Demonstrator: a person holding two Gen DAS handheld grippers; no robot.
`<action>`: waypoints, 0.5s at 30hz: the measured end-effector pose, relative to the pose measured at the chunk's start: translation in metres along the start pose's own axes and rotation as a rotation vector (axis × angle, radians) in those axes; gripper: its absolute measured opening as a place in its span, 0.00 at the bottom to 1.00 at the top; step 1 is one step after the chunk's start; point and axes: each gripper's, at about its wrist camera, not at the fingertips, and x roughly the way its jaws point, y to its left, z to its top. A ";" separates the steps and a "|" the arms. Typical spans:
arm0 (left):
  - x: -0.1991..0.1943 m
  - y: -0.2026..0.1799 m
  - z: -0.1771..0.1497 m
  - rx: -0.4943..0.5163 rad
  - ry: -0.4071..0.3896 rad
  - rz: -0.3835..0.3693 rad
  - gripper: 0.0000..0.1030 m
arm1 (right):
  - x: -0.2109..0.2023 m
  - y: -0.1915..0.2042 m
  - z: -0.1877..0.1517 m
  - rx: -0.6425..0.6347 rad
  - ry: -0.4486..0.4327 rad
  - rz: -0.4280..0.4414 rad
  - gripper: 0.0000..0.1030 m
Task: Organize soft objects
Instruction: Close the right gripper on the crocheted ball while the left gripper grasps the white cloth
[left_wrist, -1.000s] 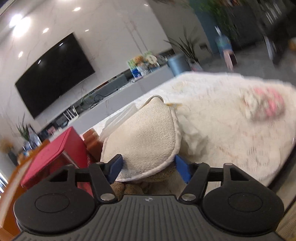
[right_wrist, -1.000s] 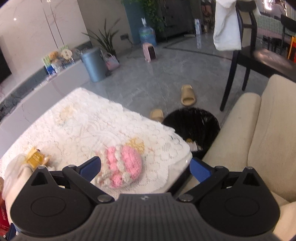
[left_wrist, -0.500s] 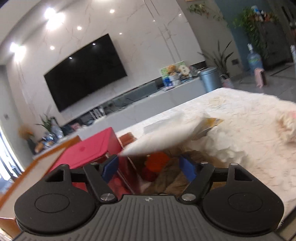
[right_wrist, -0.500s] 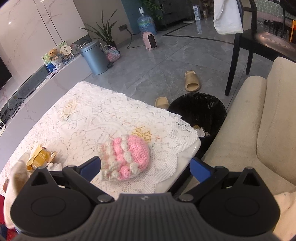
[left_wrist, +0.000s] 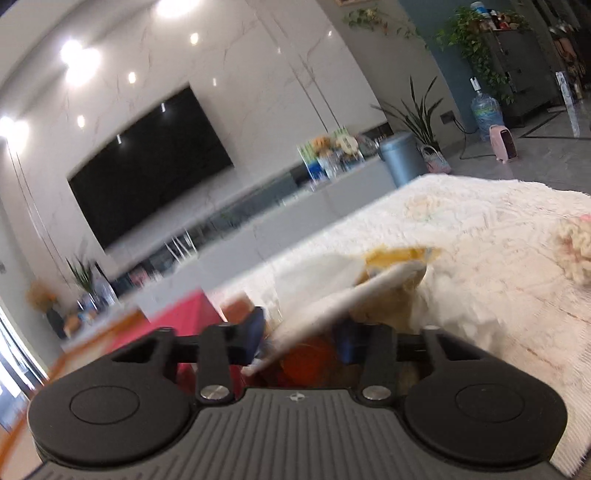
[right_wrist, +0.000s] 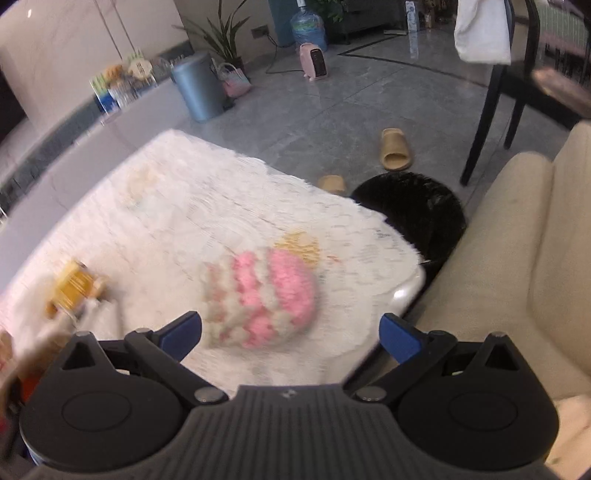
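Now that your left gripper (left_wrist: 301, 338) has half-closed around the cream cloth (left_wrist: 332, 295), lower centre, your wide-open, empty right gripper (right_wrist: 290, 334) can take the pink knit (right_wrist: 266, 295).

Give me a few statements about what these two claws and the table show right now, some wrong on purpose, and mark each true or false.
1. The right claw is wide open. True.
2. The pink knit hat lies on the lace cloth. True.
3. The right claw is clamped on the hat. False: the hat lies between its open fingers, ungripped.
4. The bin beside the table is white. False: it is black.
5. A slipper lies on the floor. True.
6. The TV is showing a picture. False: its screen is dark.
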 end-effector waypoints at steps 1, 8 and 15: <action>0.003 0.007 0.000 -0.047 0.037 -0.039 0.27 | 0.002 0.000 0.000 0.019 0.004 0.024 0.98; 0.003 0.078 -0.003 -0.511 0.178 -0.253 0.08 | 0.043 0.035 -0.001 -0.099 0.059 -0.140 0.97; -0.011 0.109 -0.004 -0.584 0.219 -0.250 0.06 | 0.050 0.057 -0.003 -0.253 -0.031 -0.238 0.98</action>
